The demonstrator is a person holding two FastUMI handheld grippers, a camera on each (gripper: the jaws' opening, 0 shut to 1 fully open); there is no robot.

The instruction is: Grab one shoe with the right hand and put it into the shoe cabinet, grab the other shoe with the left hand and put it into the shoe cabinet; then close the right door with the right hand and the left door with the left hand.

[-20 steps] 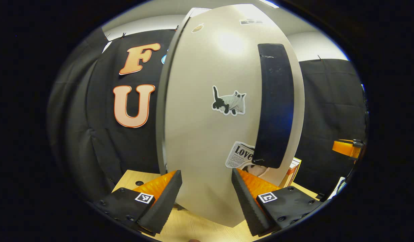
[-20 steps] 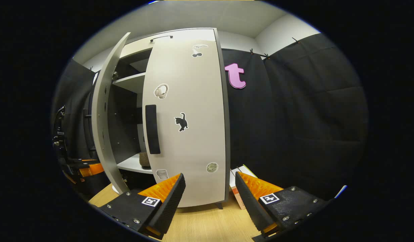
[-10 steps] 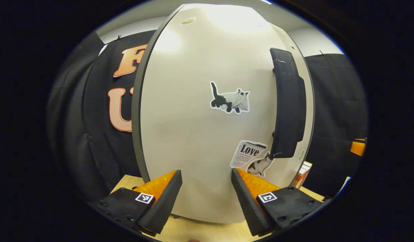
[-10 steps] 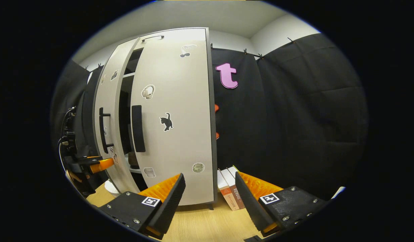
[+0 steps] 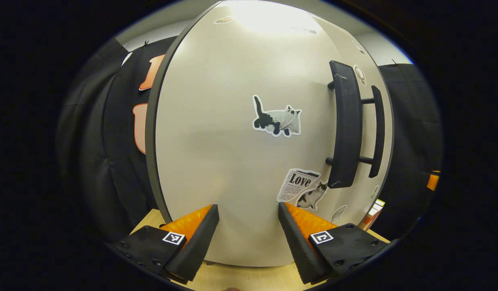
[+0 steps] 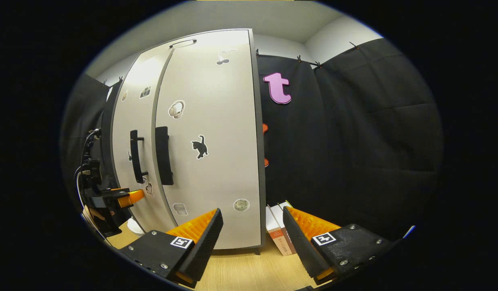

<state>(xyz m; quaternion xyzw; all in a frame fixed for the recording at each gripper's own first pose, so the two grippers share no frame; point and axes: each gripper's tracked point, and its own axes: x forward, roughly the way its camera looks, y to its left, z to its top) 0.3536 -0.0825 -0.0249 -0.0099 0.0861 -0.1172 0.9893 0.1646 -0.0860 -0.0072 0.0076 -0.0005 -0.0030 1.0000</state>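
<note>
The shoe cabinet stands with both pale doors flat against its front. In the left gripper view the left door (image 5: 240,153) with its cat sticker is right before my left gripper (image 5: 249,234), which is open, its fingertips at or almost at the panel. The door's black handle (image 5: 346,129) lies up and to the right. In the right gripper view the right door (image 6: 216,161) and left door (image 6: 131,133) meet at a thin seam, handles side by side. My right gripper (image 6: 253,238) is open a short way back from the cabinet. The shoes are hidden behind the doors.
A few books (image 6: 279,230) lean beside the cabinet's right side on the wooden tabletop (image 6: 240,270). The left gripper (image 6: 123,198) and the hand holding it show at the cabinet's left in the right gripper view. Black cloth walls surround the booth.
The left door has swung from wide open to flat against the cabinet, with my left gripper following it. The shelves inside have dropped out of sight. My right gripper stays back.
</note>
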